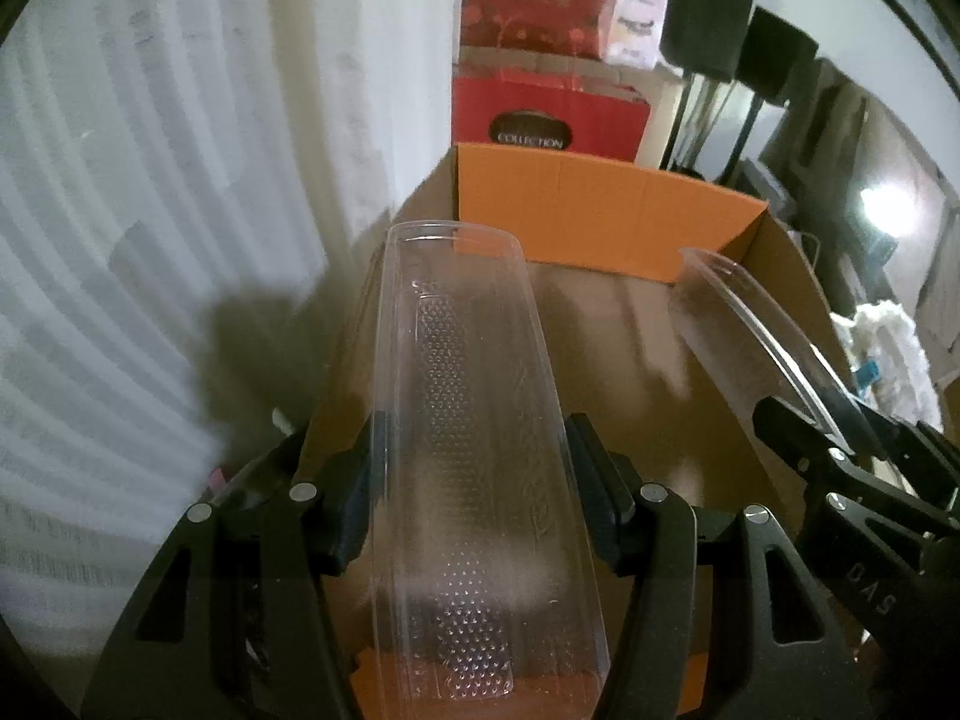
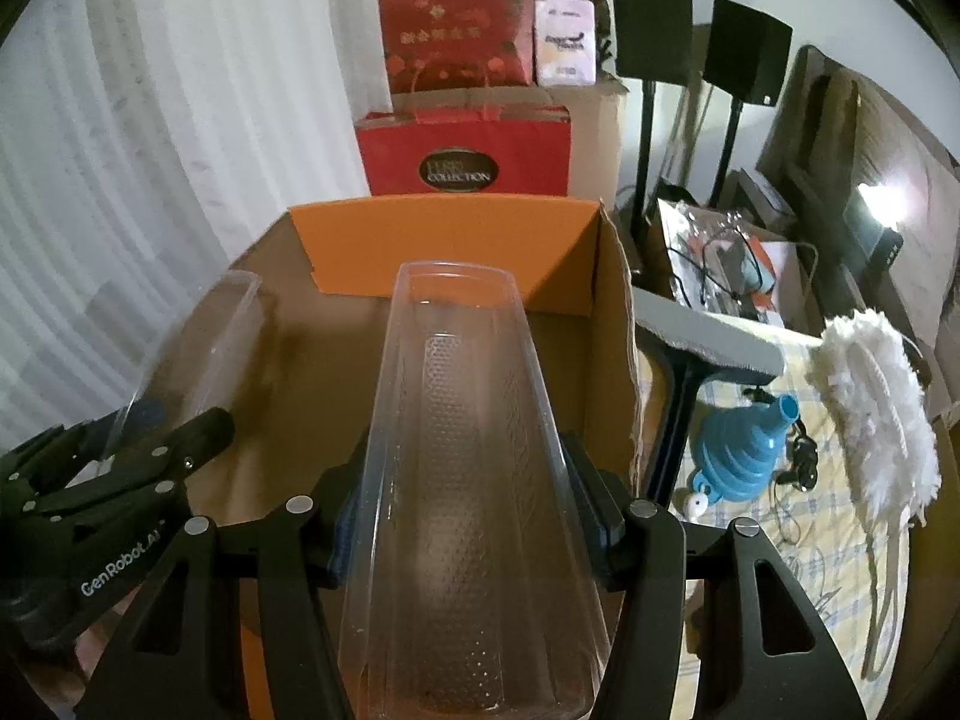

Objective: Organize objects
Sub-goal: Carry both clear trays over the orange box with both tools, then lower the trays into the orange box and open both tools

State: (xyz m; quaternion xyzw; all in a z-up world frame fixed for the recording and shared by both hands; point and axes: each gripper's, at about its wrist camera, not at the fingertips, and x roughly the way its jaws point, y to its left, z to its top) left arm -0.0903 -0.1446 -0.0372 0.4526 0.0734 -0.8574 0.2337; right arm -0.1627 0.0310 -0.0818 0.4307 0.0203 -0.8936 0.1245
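Observation:
My left gripper [image 1: 474, 456] is shut on a long clear plastic tray [image 1: 456, 312] with a dimpled bottom, its pads pressing on the tray's two side walls. In the same way my right gripper [image 2: 471, 480] is shut on a second clear tray [image 2: 456, 348]. Both trays point forward over an open cardboard box [image 1: 600, 204] with orange flaps [image 2: 444, 240]. The right gripper [image 1: 840, 438] and its tray [image 1: 720, 312] show at the right of the left wrist view. At the left of the right wrist view are the left gripper [image 2: 150, 438] and its tray [image 2: 198, 348]. The two trays are apart.
White curtain [image 1: 150, 240] hangs left of the box. Red gift bags [image 2: 462, 150] are stacked behind it, with two black speakers on stands [image 2: 651, 30]. Right of the box lie a grey squeegee [image 2: 708, 342], a blue funnel [image 2: 738, 450] and a white duster [image 2: 870, 408] on a checked cloth.

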